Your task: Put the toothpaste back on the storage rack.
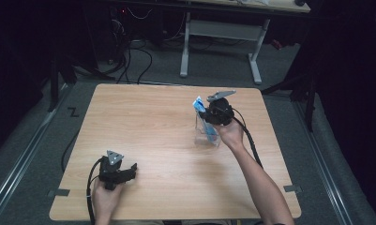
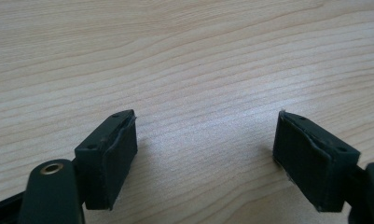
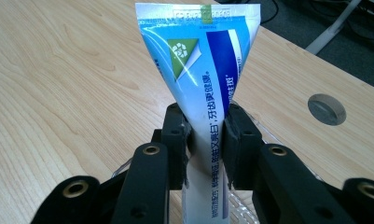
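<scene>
Your left gripper (image 1: 129, 172) sits near the counter's (image 1: 143, 122) front-left corner, jaws spread, nothing btwn. Right gripper (image 1: 205, 114), right of centre, pinches the toothpaste tube (image 3: 205, 74) mid-body over a clear cup (image 1: 207, 136). Tube's light, soft, slick; grip near the crimped end.

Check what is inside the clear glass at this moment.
The toothpaste tube stands in the clear glass, its flat crimped end up, with the right gripper clamped on its middle. The tube's lower end and the glass bottom are covered by the gripper.
</scene>
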A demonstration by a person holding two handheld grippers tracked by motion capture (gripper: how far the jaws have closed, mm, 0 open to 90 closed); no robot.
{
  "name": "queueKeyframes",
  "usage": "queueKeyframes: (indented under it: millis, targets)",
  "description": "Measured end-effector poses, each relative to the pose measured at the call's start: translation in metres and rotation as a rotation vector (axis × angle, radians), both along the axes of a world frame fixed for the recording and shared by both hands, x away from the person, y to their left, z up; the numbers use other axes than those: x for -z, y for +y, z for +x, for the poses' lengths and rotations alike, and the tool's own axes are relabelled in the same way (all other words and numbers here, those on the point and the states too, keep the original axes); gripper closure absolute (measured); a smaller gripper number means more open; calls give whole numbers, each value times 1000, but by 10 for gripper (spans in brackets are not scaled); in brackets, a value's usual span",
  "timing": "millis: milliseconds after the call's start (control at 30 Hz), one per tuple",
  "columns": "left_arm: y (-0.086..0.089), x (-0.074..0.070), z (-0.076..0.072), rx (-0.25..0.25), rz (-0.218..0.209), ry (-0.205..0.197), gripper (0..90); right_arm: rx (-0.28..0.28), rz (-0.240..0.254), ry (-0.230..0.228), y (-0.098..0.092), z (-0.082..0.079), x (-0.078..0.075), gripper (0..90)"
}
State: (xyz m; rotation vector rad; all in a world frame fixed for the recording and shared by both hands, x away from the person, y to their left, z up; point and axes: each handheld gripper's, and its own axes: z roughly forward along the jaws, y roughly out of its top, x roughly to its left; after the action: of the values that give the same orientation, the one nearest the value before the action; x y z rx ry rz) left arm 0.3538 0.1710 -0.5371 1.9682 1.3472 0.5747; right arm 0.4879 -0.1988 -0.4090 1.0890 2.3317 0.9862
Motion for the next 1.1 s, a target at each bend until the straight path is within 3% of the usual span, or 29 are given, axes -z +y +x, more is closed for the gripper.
queueKeyframes:
  millis: [367,733,1100]
  targets:
    - [0,0,0,0,0,0,222,6,30,3,-1,1,2,701]
    - [0,0,0,0,0,0,221,5,68,17,-8,-2,2,546]
    - [0,0,0,0,1,0,222,-16,92,0,-14,-10,-7,514]
